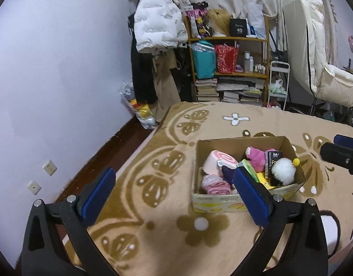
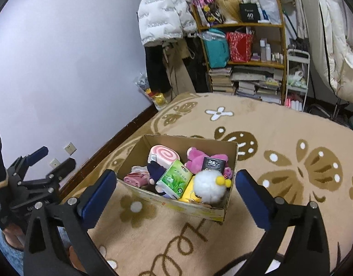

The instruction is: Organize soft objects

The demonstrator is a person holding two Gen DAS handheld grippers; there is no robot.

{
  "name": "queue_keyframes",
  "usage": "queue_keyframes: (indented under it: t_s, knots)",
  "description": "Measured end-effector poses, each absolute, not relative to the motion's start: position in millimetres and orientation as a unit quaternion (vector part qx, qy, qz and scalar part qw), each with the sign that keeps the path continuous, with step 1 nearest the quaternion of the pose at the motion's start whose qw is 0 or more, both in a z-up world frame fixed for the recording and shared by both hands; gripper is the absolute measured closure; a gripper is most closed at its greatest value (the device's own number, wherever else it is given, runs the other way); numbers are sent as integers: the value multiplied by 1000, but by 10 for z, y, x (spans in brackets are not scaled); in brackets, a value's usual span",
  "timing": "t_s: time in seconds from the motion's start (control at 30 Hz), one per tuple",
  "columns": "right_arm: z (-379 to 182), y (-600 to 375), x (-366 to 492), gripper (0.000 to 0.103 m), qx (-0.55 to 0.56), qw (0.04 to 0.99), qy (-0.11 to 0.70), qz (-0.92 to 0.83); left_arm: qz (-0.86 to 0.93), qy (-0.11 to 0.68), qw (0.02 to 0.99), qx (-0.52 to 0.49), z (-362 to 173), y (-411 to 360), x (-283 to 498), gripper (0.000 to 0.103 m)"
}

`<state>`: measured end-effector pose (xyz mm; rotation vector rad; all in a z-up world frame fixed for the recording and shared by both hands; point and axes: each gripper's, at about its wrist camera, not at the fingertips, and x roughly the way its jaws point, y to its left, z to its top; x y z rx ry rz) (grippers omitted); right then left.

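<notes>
The cardboard box (image 2: 231,161) sits on the patterned blanket (image 2: 280,124), already packed with a pink swirl cushion (image 2: 163,154), a pink plush (image 2: 197,161), a green tissue pack (image 2: 175,178) and a white pompom toy (image 2: 209,187); both the left gripper (image 1: 174,195) and the right gripper (image 2: 176,194) hover above and short of it, jaws spread wide and empty. If a further item is to be lifted out or tucked down, the likely first target is the pompom toy (it lies topmost at the near corner): approach it from directly above with the right gripper, straddle its fluffy body with 2 pads well apart, and close gently so the pile compresses without dragging the tissue pack beside it. Keep the left gripper clear of the box wall, since a knock would probably shift the light carton on the soft blanket.
</notes>
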<state>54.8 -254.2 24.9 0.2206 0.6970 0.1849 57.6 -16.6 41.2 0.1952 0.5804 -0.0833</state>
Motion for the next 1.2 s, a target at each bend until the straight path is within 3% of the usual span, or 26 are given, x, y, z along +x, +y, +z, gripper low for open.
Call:
queue_keyframes:
  t_s: [0.33, 0.63, 1.2]
  knots:
    - [365, -2538, 124, 0, 99, 943, 305, 93, -36, 250, 964, 86, 621, 85, 59, 2]
    - [164, -2519, -52, 0, 92, 948, 294, 78, -32, 204, 974, 93, 503, 85, -245, 2]
    - [-177, -2574, 19, 0, 69, 950, 299, 58, -51, 236, 965, 99, 0, 48, -112, 2]
